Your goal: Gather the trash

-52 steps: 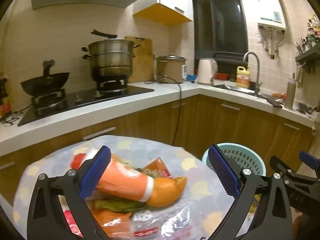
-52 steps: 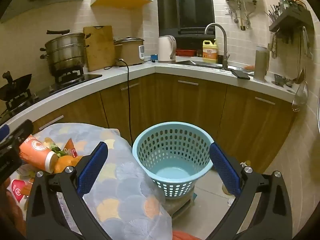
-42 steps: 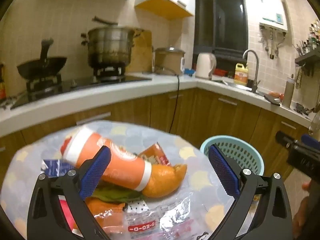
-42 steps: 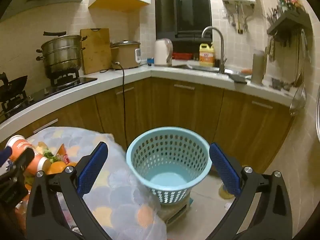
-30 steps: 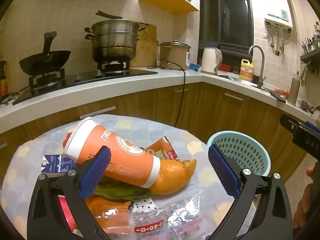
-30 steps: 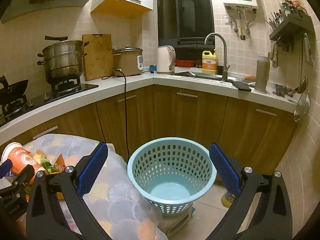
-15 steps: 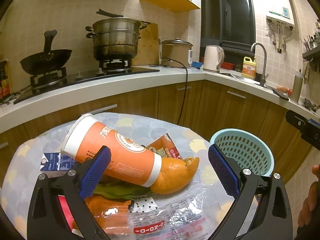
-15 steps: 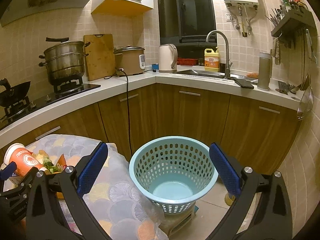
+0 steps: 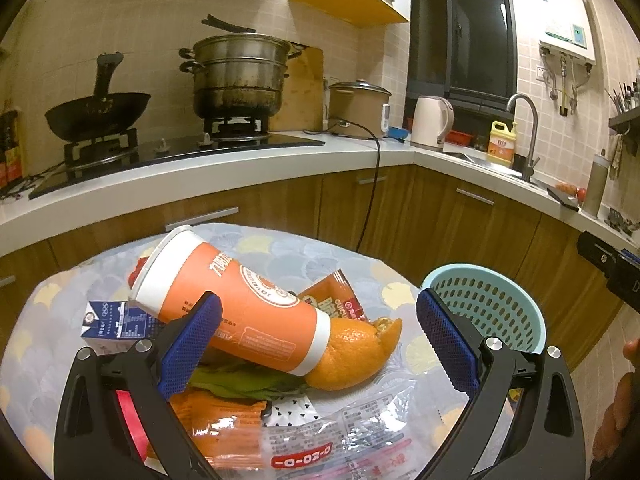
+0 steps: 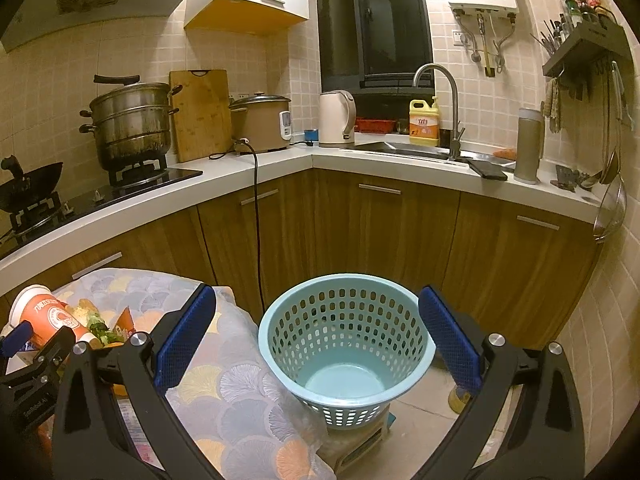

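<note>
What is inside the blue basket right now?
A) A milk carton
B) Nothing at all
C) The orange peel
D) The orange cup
B: the right wrist view looks straight down into the blue basket and shows only its bare bottom, while the orange cup, orange peel and little carton all lie in the pile on the table.

An orange paper cup (image 9: pixel 236 304) lies tilted on its side atop the trash heap on the desk (image 9: pixel 280 248), its base against an orange peel (image 9: pixel 352 354). Snack wrappers (image 9: pixel 332 304), green leaves (image 9: pixel 244 382) and a small blue carton (image 9: pixel 116 322) surround it. The perforated light-blue basket (image 10: pixel 346 344) stands upright and empty on the floor beside the desk.
</note>
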Demonstrator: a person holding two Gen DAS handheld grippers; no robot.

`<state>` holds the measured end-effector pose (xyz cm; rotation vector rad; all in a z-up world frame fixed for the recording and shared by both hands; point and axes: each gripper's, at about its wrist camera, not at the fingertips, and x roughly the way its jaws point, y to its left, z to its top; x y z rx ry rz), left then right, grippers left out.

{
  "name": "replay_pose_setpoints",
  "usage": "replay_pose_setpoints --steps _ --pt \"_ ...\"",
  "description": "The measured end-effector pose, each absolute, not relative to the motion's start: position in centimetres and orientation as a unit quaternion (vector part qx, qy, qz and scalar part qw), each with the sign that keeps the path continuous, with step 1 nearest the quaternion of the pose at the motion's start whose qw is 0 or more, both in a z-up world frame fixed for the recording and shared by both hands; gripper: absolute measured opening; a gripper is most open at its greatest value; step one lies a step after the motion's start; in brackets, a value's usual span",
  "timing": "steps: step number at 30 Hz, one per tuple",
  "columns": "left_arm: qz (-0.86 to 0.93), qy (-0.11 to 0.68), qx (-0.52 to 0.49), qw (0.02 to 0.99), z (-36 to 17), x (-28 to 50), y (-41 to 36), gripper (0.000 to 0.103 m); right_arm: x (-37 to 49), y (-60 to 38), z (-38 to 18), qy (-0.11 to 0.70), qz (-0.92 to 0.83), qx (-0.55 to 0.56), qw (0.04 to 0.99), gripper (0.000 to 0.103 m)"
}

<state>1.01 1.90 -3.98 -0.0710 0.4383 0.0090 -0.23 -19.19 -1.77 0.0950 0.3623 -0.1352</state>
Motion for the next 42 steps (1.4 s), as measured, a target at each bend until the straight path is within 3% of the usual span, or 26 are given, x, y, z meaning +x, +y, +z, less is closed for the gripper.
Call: replay_pose_setpoints --steps 20,26,30,33,36,42 --pt "-0.012 0.192 -0.040 0.981 -2.8 -0.1 1.9 0.094 -0.4 -18.8 -2.1 0.193 -0.058 0.040 0.979 0.094" --pt "0.014 0.170 -0.043 0.984 -0.1 -2.7 2.9 0.094 -0.8 -17.5 -2.1 0.200 -0.018 0.028 0.979 0.076" --pt "0.040 0.167 -0.065 0.983 1.3 -5.4 5.5 0.094 -0.8 -16.1 -2.5 0.217 0.026 0.018 0.976 0.048" --pt "0.066 0.174 -0.079 0.979 1.5 -7.3 7.8 0.094 -1.2 -14.6 -3.0 0.222 0.059 0.006 0.973 0.034" --pt "0.099 0.182 -0.081 0.975 1.1 -8.8 10.1 0.094 -1.7 -13.0 -3.4 0.225 0.090 -0.009 0.970 0.026" --pt "0.123 0.222 -0.092 0.963 -0.7 -10.3 13.8 0.094 -2.7 -9.8 -4.8 0.237 0.140 -0.037 0.961 0.026"
